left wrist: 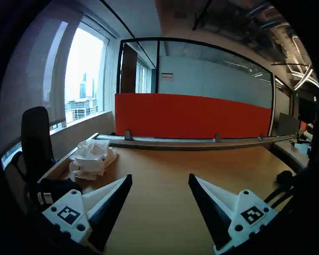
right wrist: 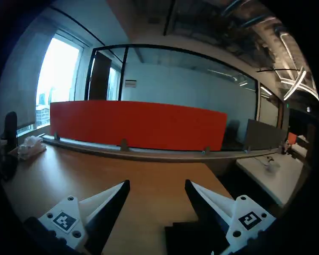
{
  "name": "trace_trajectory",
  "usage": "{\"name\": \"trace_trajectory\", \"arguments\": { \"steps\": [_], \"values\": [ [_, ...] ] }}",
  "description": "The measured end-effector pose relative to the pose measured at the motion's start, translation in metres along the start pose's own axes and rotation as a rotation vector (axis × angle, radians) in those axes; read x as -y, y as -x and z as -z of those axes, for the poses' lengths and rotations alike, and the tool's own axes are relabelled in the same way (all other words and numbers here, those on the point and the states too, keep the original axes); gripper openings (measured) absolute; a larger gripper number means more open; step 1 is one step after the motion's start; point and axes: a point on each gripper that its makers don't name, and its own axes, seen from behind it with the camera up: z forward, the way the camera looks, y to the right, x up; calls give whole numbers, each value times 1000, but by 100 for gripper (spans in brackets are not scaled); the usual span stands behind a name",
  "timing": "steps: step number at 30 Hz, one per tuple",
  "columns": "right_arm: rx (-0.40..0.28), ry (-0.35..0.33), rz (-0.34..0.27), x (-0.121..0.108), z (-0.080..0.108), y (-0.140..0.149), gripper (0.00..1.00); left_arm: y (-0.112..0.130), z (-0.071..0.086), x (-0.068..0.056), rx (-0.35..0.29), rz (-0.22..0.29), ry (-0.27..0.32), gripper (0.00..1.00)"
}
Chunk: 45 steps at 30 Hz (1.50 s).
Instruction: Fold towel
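Note:
A pile of white towels lies crumpled at the far left of the wooden desk, near the window. In the right gripper view the same white pile sits small at the far left edge of the desk. My left gripper hovers open over the bare desk, with the pile ahead and to its left and nothing between its fingers. My right gripper is also open above the desk, holding nothing, far from the pile.
An orange divider panel runs along the desk's far edge. A black office chair stands at the left by the window. A dark object lies at the desk's near left corner. Another white desk stands to the right.

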Motion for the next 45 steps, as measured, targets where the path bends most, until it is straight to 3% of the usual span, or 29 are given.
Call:
{"name": "trace_trajectory", "arguments": {
  "steps": [21,36,45],
  "values": [
    [-94,-80,-57,87,-1,-56,100,-38,-20,4,-95,11,36,99],
    [-116,-70,-73,91,6,-66,100,-37,-23,-1,-116,-11,37,99],
    [-140,-58,-44,100,13,-77,100,-26,-29,-7,-140,-30,40,98]
  ]
}}
